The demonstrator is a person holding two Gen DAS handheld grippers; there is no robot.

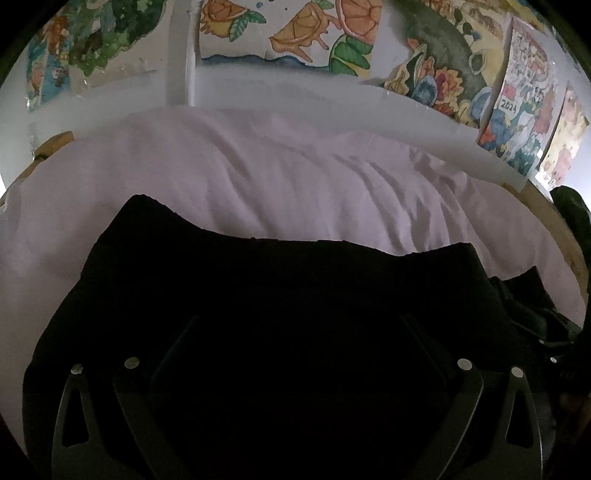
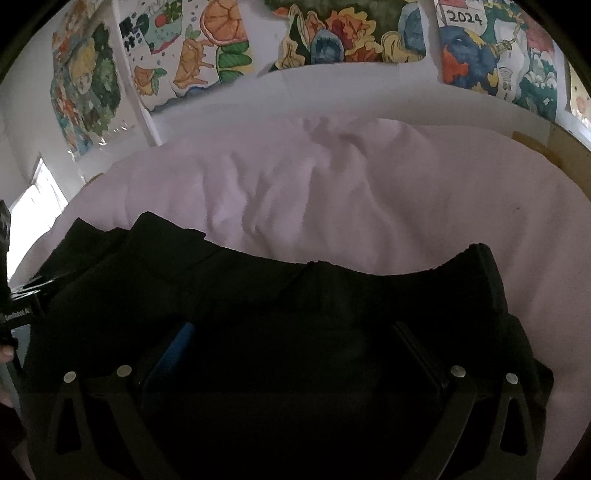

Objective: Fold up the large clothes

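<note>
A large black garment (image 1: pixel 258 266) lies spread on a pale pink sheet (image 1: pixel 258 177), its far edge wavy and slightly lifted at both corners. My left gripper (image 1: pixel 299 325) sits low over the garment, fingers spread wide apart, with dark cloth filling the space between them. In the right wrist view the same garment (image 2: pixel 332 288) fills the lower half. My right gripper (image 2: pixel 295 332) is also open over it, a blue pad (image 2: pixel 181 343) showing on its left finger. The fingertips are hard to see against the black cloth.
The pink sheet (image 2: pixel 332 192) covers a bed that runs to a white wall with colourful paintings (image 1: pixel 303 33). A wooden bed frame edge (image 1: pixel 546 210) shows at the right. The other gripper's body (image 2: pixel 18 314) and a hand appear at the left edge.
</note>
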